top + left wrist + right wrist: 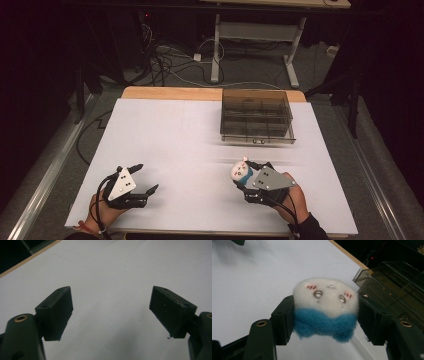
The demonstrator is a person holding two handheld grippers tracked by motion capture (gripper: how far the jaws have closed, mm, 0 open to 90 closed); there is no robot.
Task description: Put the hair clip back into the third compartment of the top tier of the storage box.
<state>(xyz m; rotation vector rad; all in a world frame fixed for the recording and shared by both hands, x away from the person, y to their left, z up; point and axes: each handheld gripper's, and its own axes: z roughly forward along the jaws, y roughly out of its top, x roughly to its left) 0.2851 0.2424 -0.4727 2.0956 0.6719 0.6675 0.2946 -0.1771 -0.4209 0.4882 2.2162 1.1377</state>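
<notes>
A small plush toy (325, 307) with a white face and a blue body sits between the jaws of my right gripper (325, 320), which is shut on it from both sides. In the high view the plush toy (240, 171) hangs a little above the white table near the front right, with the right gripper (246, 175) behind it. My left gripper (146, 177) rests at the front left, open with nothing between its jaws. Its own view has the left gripper (110, 311) over bare white tabletop (107, 270).
A smoky transparent divided box (256, 117) stands at the back right of the white table (170, 130); the same box (397, 287) lies just beyond the toy. The table's wooden far edge (170, 93) borders a dark floor with cables.
</notes>
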